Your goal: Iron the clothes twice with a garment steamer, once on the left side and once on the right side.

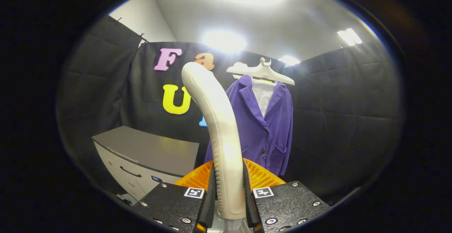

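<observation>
My gripper [229, 190] is shut on the pale, curved handle of the garment steamer [216, 120], which rises upright between the fingers and bends away at its top. Beyond the fingers, a little to the right of the handle, a purple corduroy jacket [270, 127] hangs on a white hanger [261, 71] over a white shirt [263, 95]. The jacket is well apart from the steamer. Its left sleeve is partly hidden behind the handle.
A grey cabinet [148, 155] with a dark handle stands low to the left of the fingers. Black cloth walls close the booth behind and beside the jacket. Bright ceiling lights [224, 41] shine overhead.
</observation>
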`<control>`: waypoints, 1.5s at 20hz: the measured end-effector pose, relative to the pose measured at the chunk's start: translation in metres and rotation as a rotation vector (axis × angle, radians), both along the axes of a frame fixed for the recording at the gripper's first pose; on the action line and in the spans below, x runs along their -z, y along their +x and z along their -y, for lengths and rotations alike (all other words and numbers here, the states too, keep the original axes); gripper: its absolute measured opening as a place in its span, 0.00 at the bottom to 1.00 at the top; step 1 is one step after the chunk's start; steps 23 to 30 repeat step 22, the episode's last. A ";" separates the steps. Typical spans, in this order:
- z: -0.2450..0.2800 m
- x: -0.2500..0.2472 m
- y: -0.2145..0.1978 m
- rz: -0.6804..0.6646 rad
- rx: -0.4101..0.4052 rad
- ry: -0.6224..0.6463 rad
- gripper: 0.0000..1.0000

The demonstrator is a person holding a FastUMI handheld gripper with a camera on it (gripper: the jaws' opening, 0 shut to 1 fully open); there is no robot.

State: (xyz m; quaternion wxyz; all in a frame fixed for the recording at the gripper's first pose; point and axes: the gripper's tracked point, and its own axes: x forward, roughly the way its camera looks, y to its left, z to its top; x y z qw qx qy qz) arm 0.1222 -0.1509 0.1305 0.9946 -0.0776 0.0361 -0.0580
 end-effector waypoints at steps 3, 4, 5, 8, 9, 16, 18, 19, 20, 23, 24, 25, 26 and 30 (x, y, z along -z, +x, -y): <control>-0.042 0.000 -0.003 0.020 -0.012 0.033 0.36; -0.056 0.003 -0.003 0.013 -0.022 0.051 0.36; -0.068 0.005 -0.004 0.010 -0.031 0.071 0.36; -0.096 0.012 -0.009 0.004 -0.041 0.117 0.36; -0.104 0.012 -0.009 0.009 -0.046 0.118 0.36; -0.139 0.020 -0.020 0.019 -0.087 0.143 0.35; -0.146 0.024 -0.024 0.016 -0.094 0.121 0.36; -0.149 0.026 -0.026 0.010 -0.101 0.116 0.35; -0.155 0.029 -0.028 0.007 -0.113 0.115 0.36; -0.167 0.034 -0.034 -0.001 -0.138 0.108 0.36; -0.167 0.034 -0.034 -0.001 -0.138 0.108 0.36; -0.167 0.034 -0.034 -0.001 -0.138 0.108 0.36; -0.167 0.034 -0.034 -0.001 -0.138 0.108 0.36; -0.167 0.034 -0.034 -0.001 -0.138 0.108 0.36</control>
